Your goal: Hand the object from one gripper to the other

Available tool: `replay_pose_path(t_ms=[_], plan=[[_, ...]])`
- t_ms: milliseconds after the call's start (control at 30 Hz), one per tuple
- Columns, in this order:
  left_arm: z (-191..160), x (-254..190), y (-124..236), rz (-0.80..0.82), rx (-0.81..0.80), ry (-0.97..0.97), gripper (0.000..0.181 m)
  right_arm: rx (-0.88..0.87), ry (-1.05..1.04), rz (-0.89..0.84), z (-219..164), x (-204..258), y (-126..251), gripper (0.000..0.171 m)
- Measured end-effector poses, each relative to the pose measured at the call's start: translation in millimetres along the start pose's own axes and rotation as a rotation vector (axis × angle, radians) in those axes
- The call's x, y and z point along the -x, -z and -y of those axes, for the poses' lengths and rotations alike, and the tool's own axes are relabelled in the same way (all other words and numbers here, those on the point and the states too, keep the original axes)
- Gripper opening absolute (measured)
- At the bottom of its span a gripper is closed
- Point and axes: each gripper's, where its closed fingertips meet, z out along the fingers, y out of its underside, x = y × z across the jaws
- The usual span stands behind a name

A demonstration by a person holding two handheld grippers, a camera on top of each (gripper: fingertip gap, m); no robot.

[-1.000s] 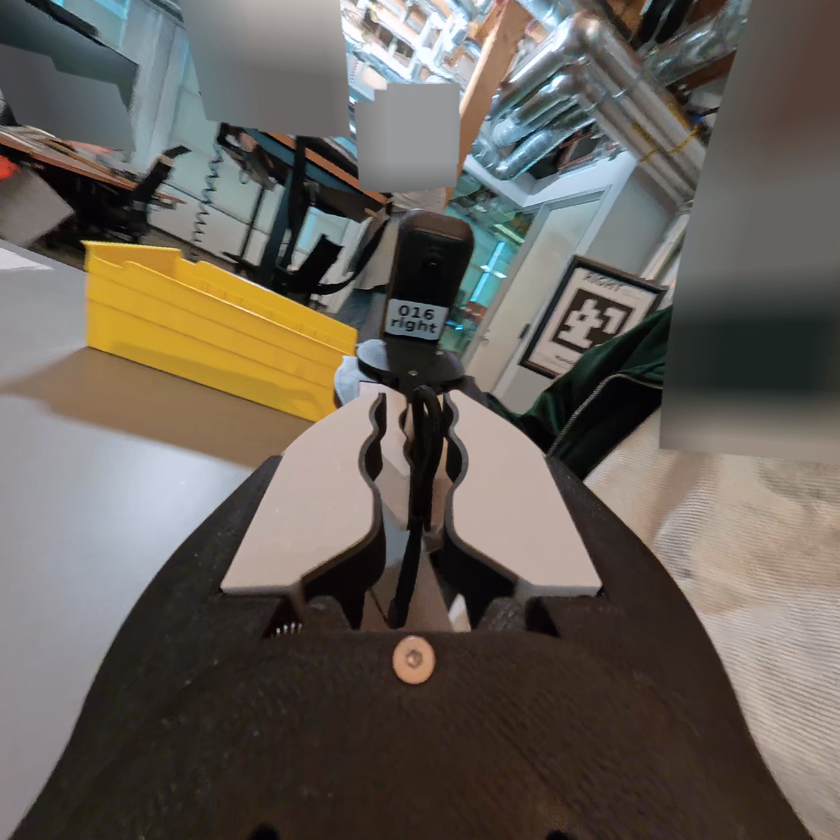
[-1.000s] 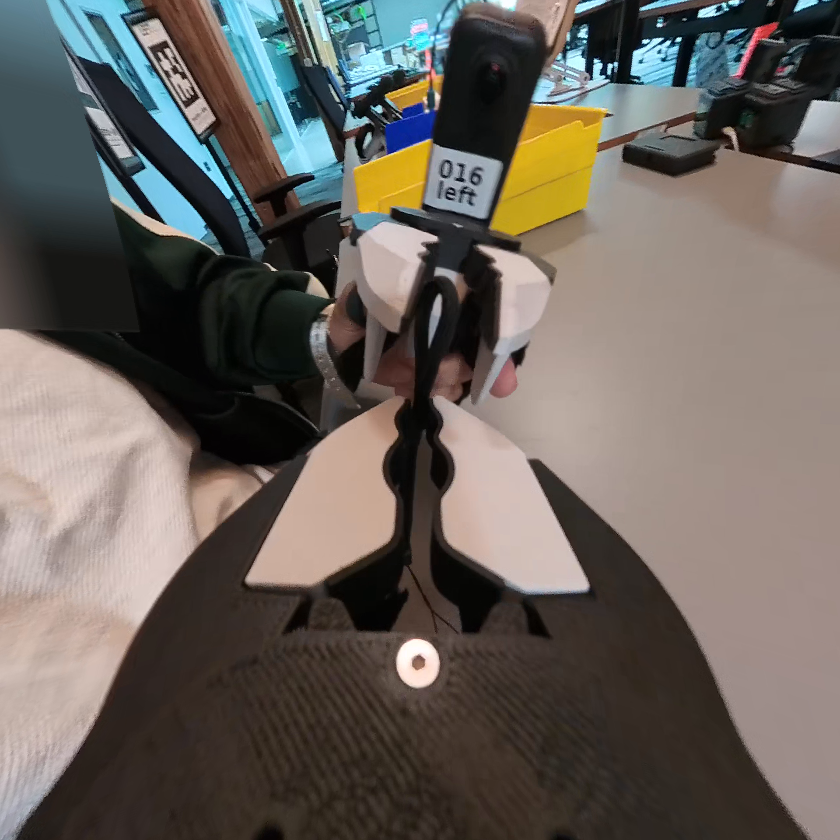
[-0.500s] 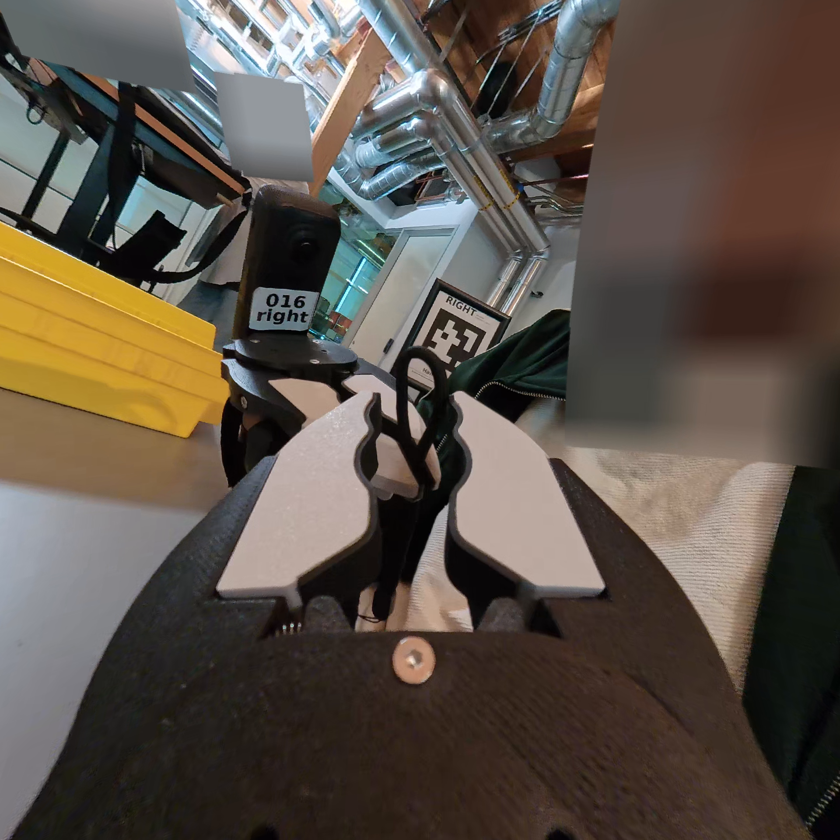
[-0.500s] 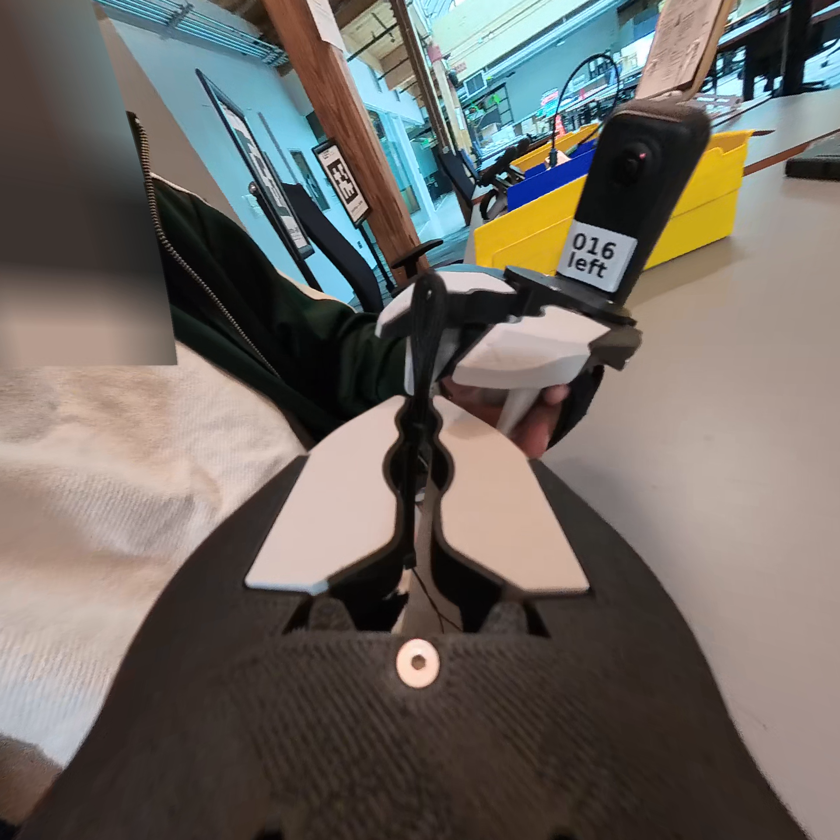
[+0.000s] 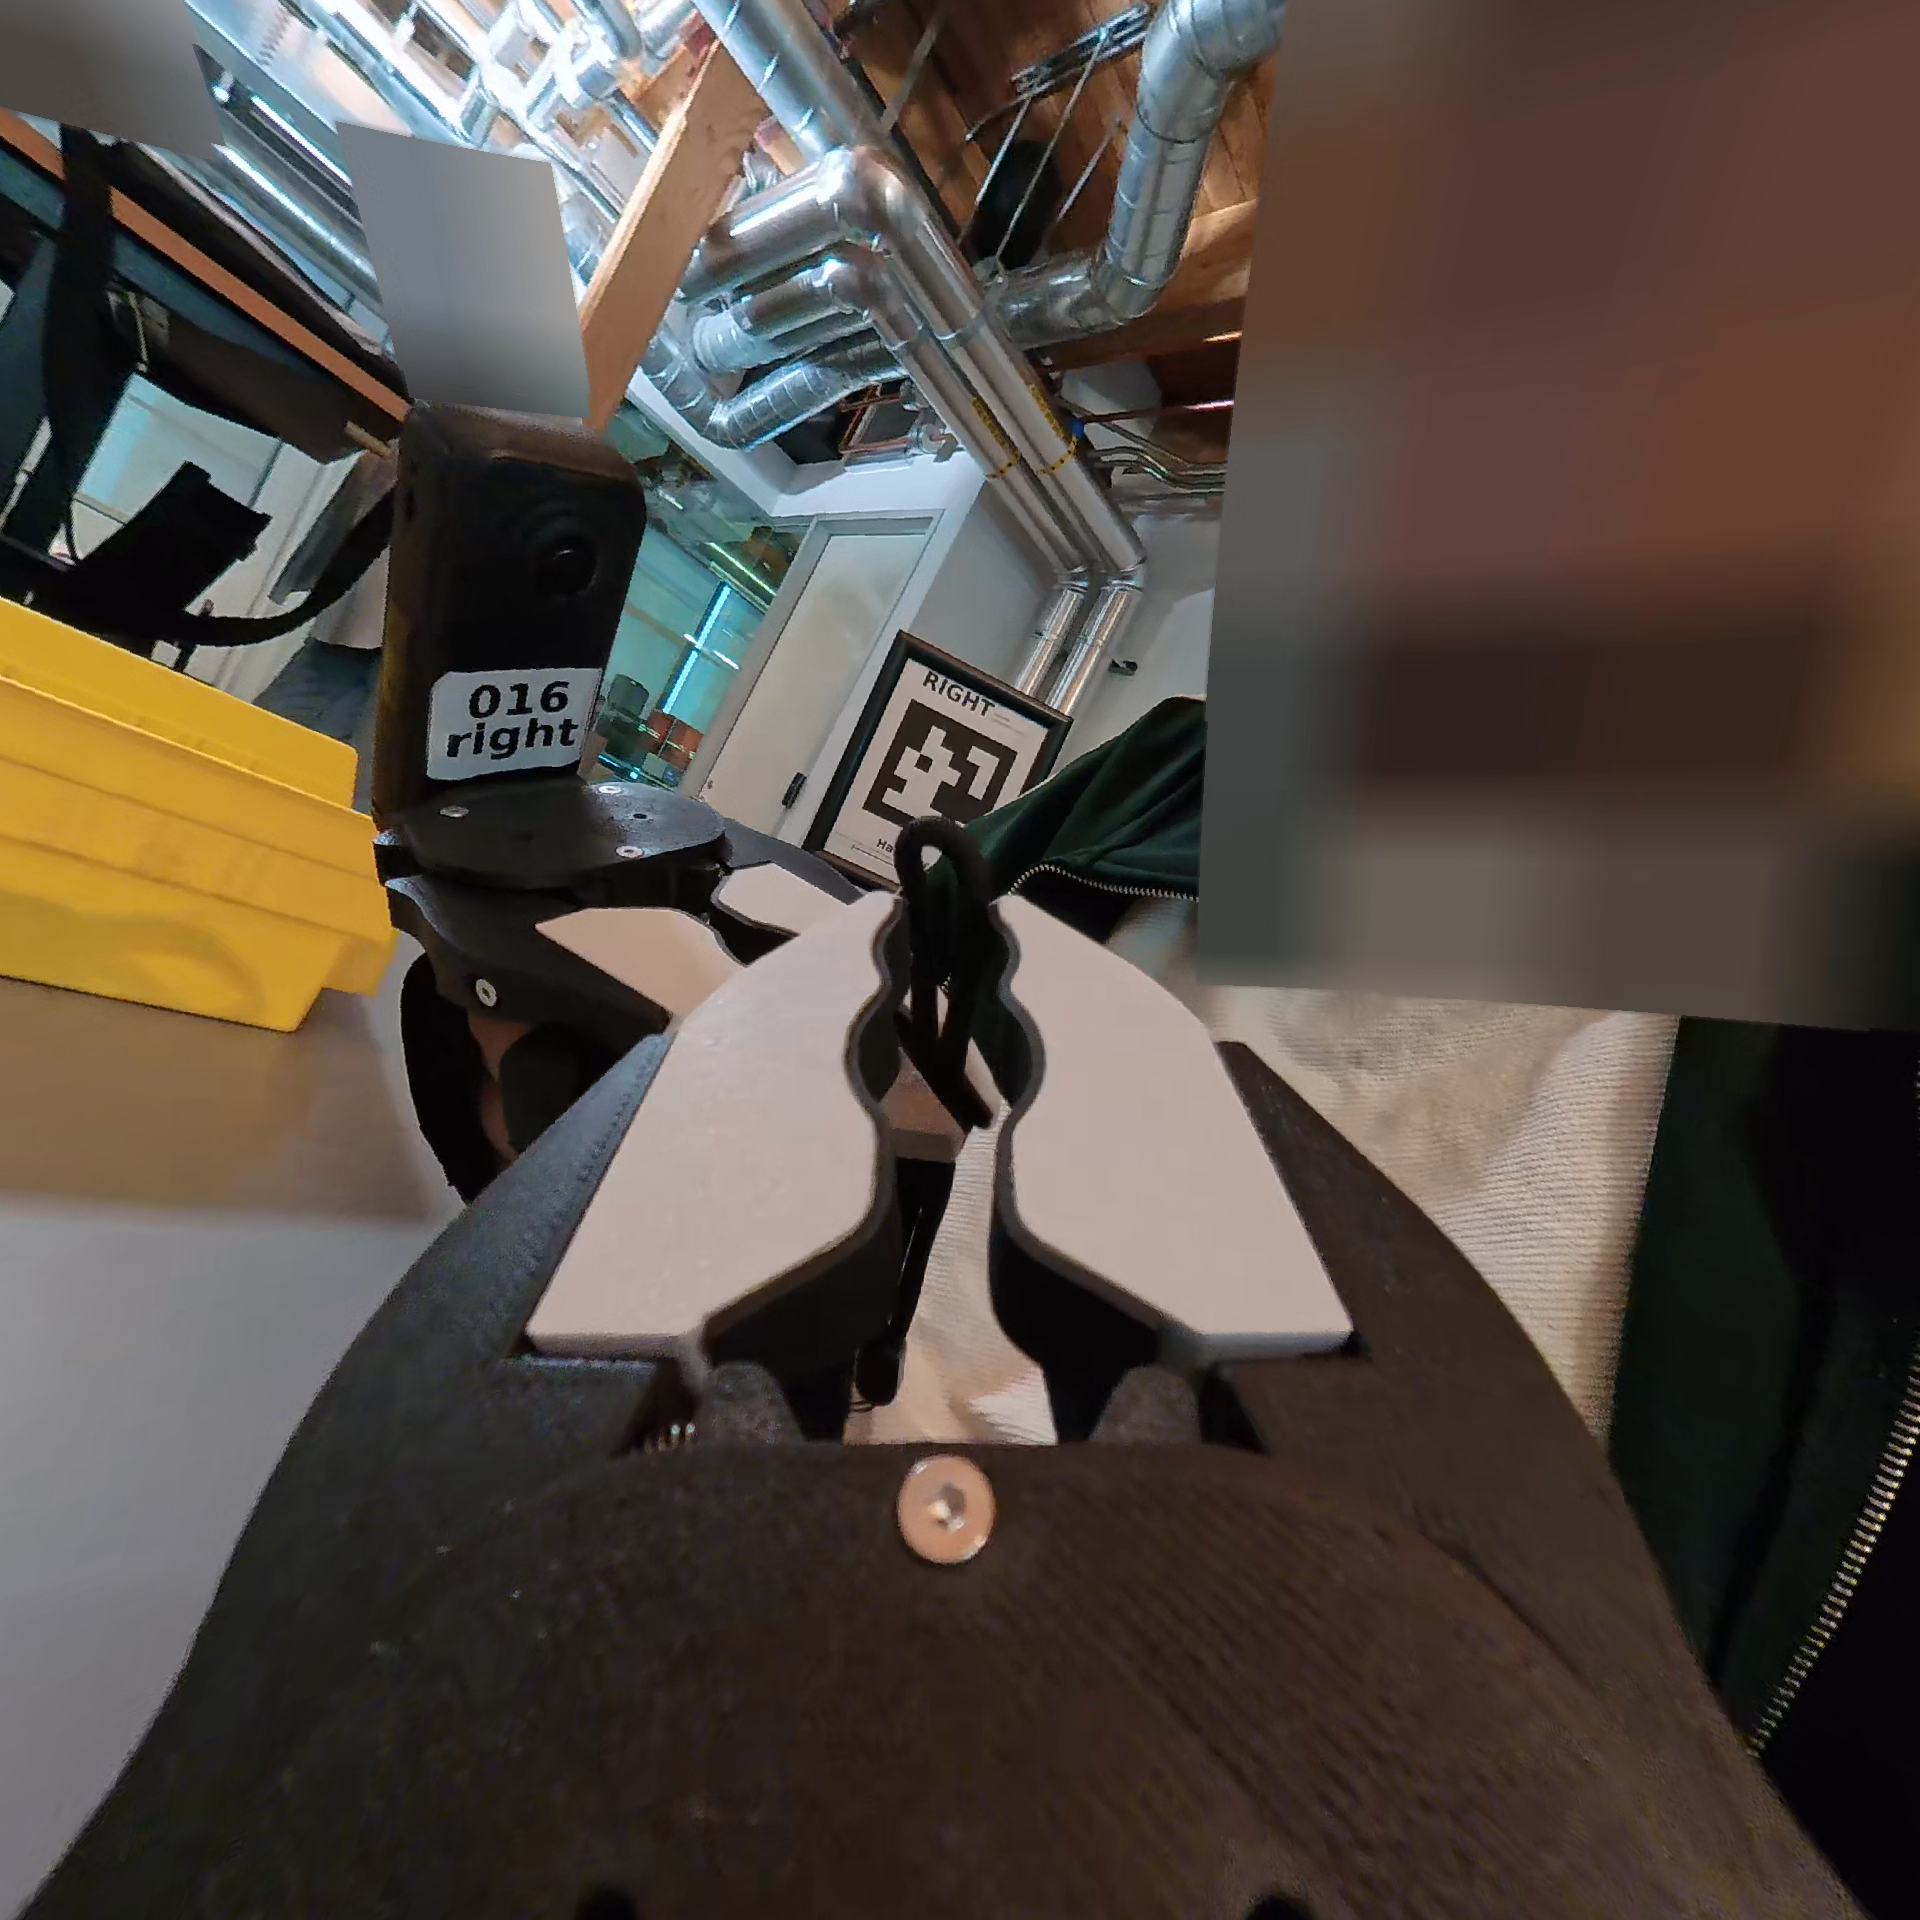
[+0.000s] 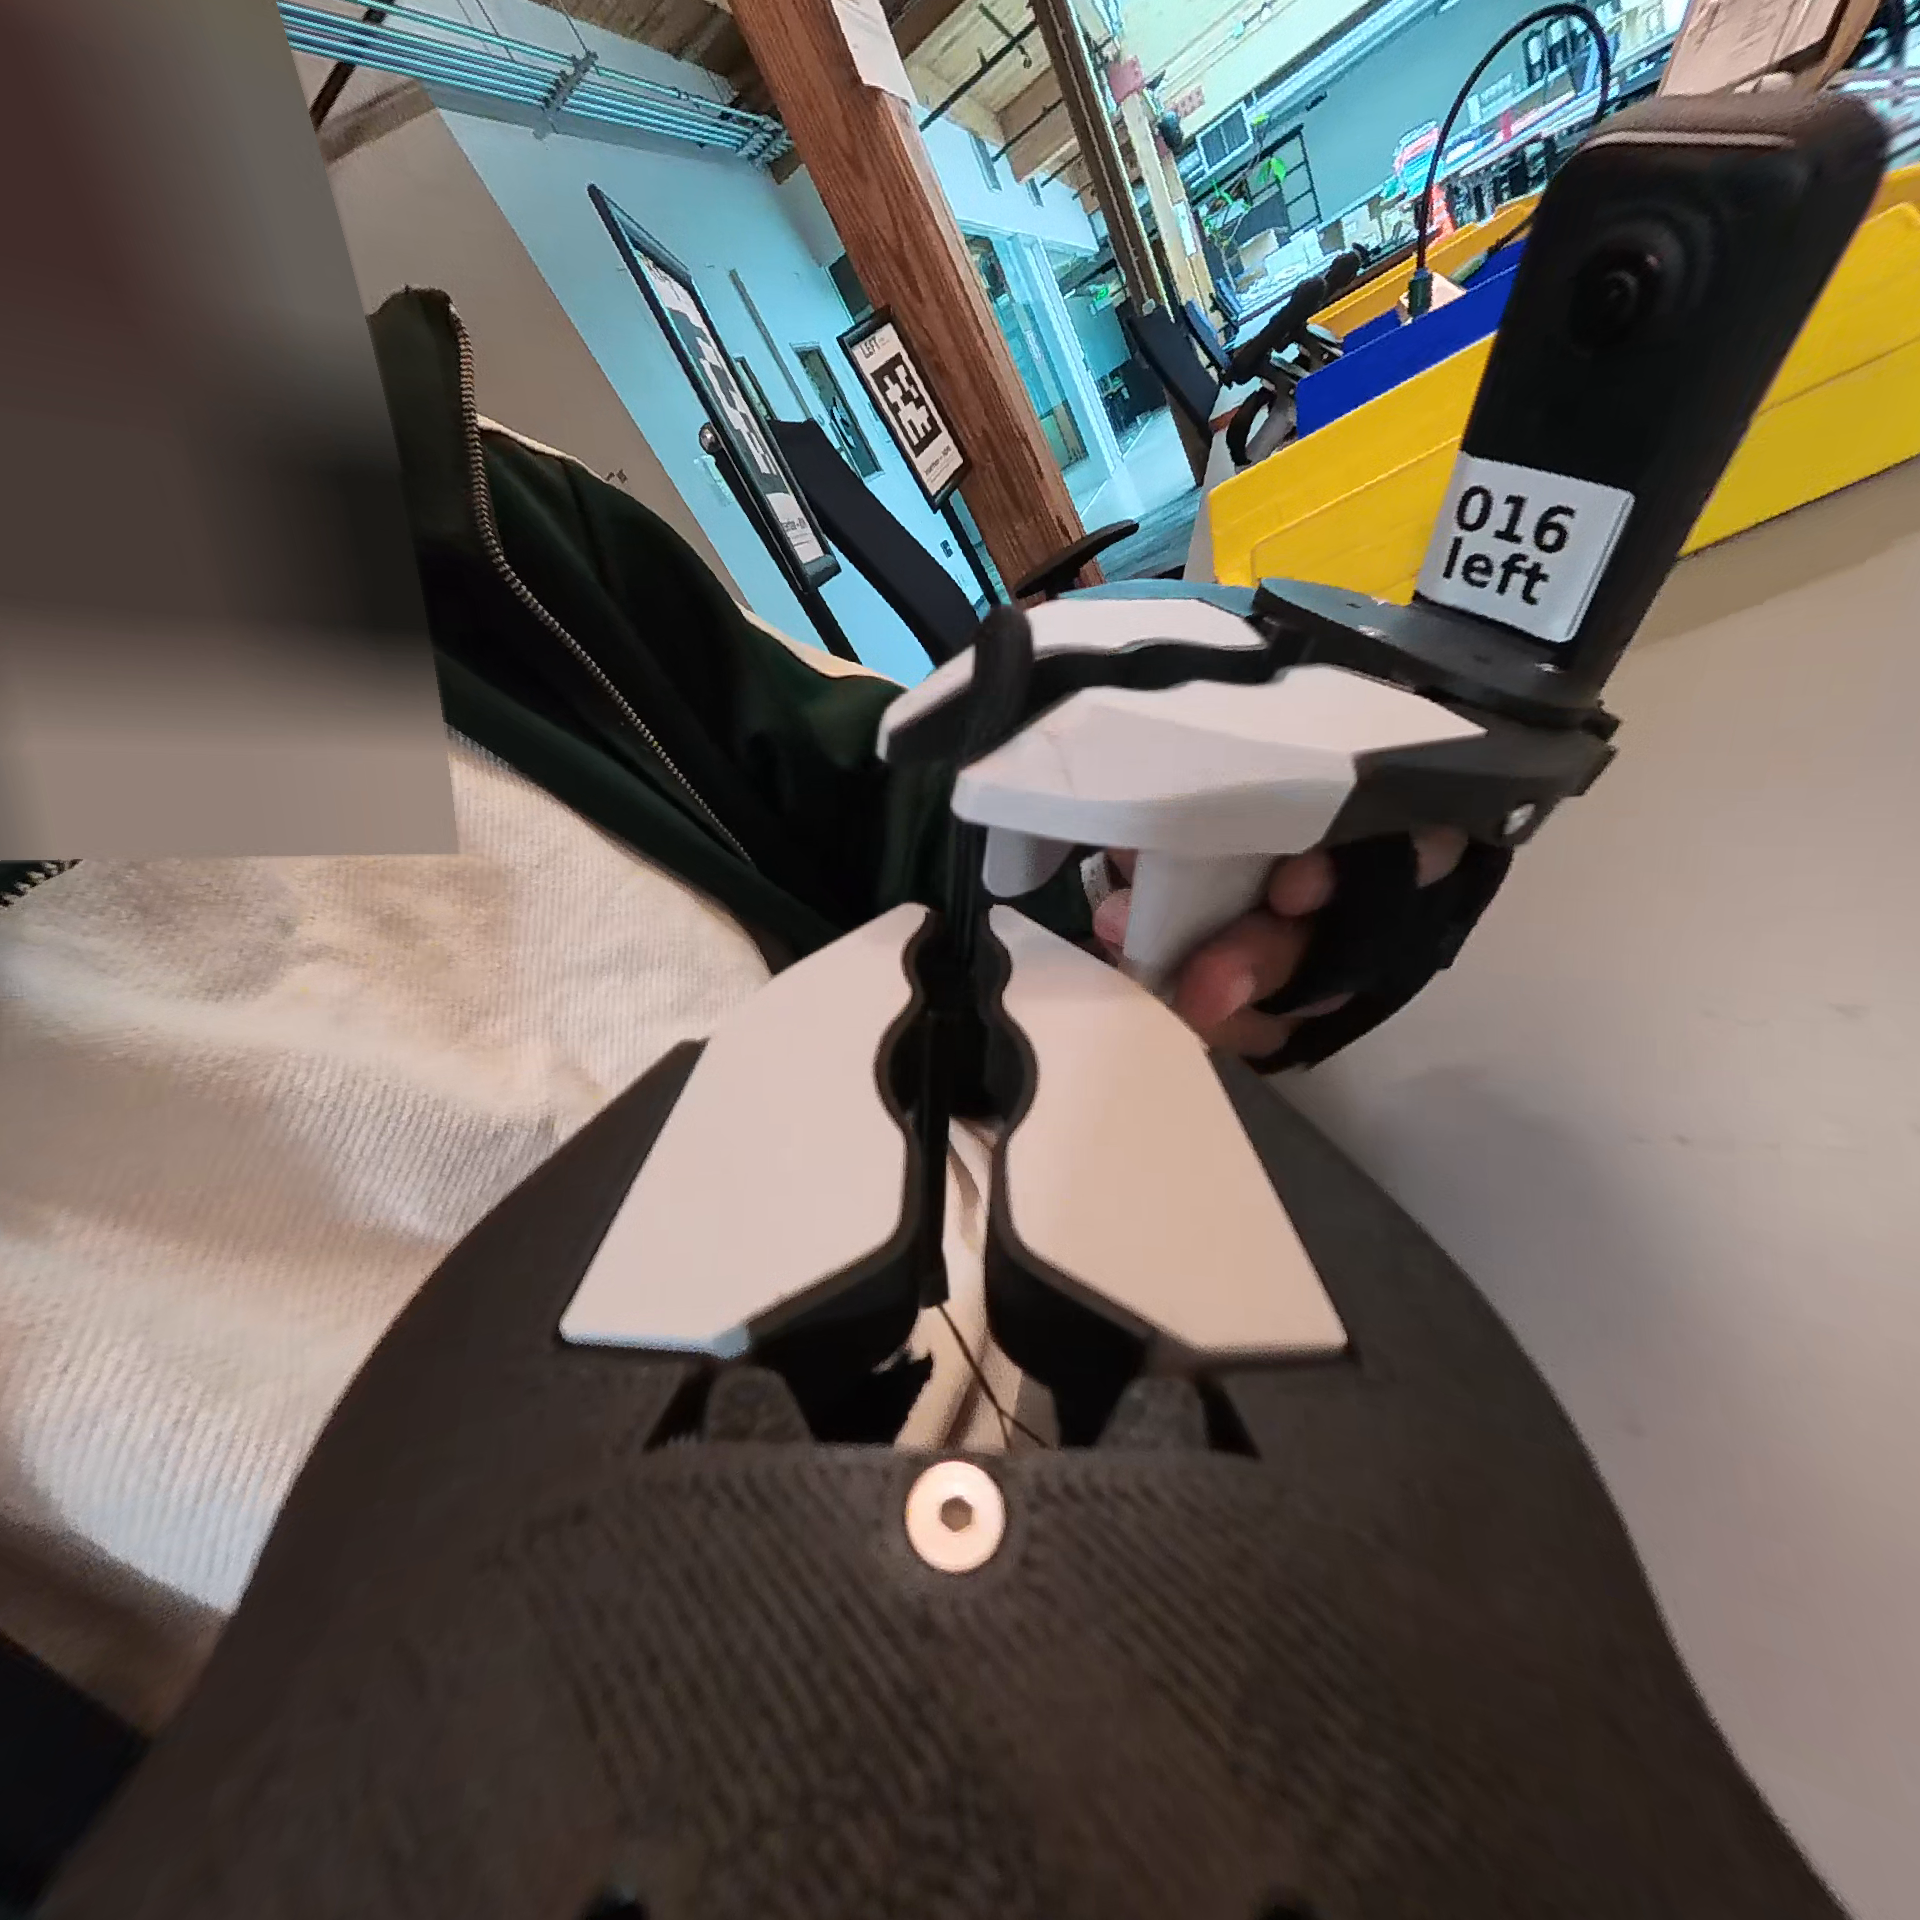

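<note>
The black cord [image 6: 961, 987] runs upright, its long axis roughly vertical. The right claw [image 6: 956, 925] pinches its lower stretch; just beyond, the left claw [image 6: 971, 717] closes on its upper loop. Both claws hang above the grey bench [image 6: 1662, 987], yellow bins [image 6: 1351, 468] farther back.

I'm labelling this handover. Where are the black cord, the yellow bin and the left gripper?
black cord [image 5: 940, 977], left wrist view, on its doubled strands.
yellow bin [image 5: 156, 831], left wrist view, on its side wall.
left gripper [image 6: 940, 717], right wrist view, between its fingertips.
</note>
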Motion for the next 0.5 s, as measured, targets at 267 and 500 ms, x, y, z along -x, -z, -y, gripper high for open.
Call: replay_pose_path(t_ms=[267,500], plan=[[17,4,9,0.076,-0.07,-0.071,0.004,-0.13,0.033,-0.129,16,-20,11,0.039],[50,12,39,0.21,-0.245,-0.15,0.004,-0.262,0.25,-0.515,41,-56,53,0.05]])
